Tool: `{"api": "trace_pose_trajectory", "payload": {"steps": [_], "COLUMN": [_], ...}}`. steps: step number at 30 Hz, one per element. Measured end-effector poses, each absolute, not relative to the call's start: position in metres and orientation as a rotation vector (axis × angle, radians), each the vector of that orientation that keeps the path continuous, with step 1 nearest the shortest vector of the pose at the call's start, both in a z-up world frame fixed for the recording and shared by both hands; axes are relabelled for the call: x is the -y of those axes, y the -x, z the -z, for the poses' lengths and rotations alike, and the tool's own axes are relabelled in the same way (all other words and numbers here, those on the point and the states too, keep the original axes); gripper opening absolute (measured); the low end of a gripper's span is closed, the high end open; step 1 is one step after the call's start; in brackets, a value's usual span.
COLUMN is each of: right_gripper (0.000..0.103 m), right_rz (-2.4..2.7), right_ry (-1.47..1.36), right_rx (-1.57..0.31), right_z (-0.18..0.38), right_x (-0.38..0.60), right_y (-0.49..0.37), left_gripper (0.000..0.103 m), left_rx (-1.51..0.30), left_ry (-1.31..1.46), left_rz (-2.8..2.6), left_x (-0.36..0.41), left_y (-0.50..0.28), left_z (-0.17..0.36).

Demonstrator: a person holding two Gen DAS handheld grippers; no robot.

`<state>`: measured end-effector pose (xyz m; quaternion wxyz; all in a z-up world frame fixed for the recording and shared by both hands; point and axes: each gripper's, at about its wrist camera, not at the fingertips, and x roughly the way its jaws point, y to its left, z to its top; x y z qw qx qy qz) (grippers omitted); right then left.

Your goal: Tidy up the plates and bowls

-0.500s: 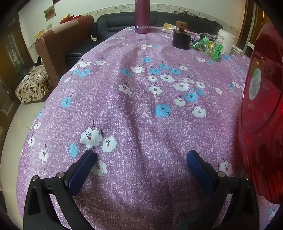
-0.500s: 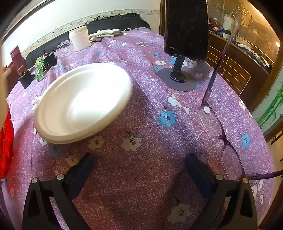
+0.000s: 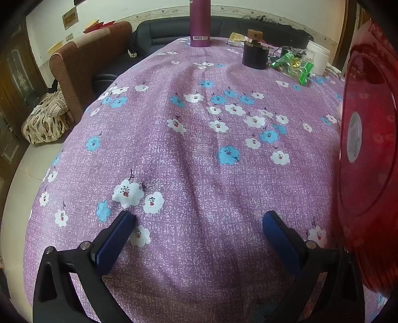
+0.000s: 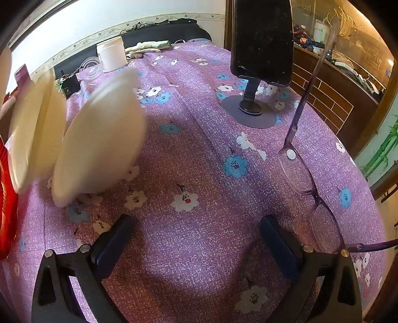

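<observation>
A red see-through plate (image 3: 368, 154) fills the right edge of the left wrist view, close beside the right finger. My left gripper (image 3: 199, 216) is open over bare purple floral tablecloth (image 3: 189, 154), holding nothing. In the right wrist view a white plate (image 4: 99, 131) stands tipped up on its edge and is blurred. A second blurred white shape (image 4: 34, 124) is to its left. What moves them is hidden. The red plate (image 4: 6, 203) shows at the left edge. My right gripper (image 4: 197, 220) is open over the cloth, to the right of the white plate and apart from it.
At the far side stand a purple bottle (image 3: 200, 22), a black jar (image 3: 255, 56), green packets (image 3: 293, 64) and a white tub (image 4: 112, 53). A phone on a stand (image 4: 261, 39) and purple eyeglasses (image 4: 306, 183) lie to the right. A brown armchair (image 3: 82, 67) is off the table's left.
The white plate, flat on the cloth before, is now tipped up, blurred and further left, with a second white shape beside it. Both grippers stay open and hardly move.
</observation>
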<state>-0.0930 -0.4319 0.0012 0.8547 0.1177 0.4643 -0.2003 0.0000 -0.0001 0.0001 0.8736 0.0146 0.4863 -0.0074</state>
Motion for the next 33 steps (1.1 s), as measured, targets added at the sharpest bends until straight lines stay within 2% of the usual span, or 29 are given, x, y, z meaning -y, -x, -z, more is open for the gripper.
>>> {"api": "trace_pose_trajectory", "payload": {"steps": [33], "right_gripper": [0.102], "right_rz": [0.420], "right_ry": [-0.248], "right_rx": [-0.977], "right_z": [-0.0009], "right_x": [0.4328], "right_y": [0.0943], "left_gripper": [0.103], "left_rx": [-1.016], "left_ry": [-0.030], "left_rz": [0.016], "left_x": [0.0000], "left_y": [0.0000], "left_z": [0.0000]}}
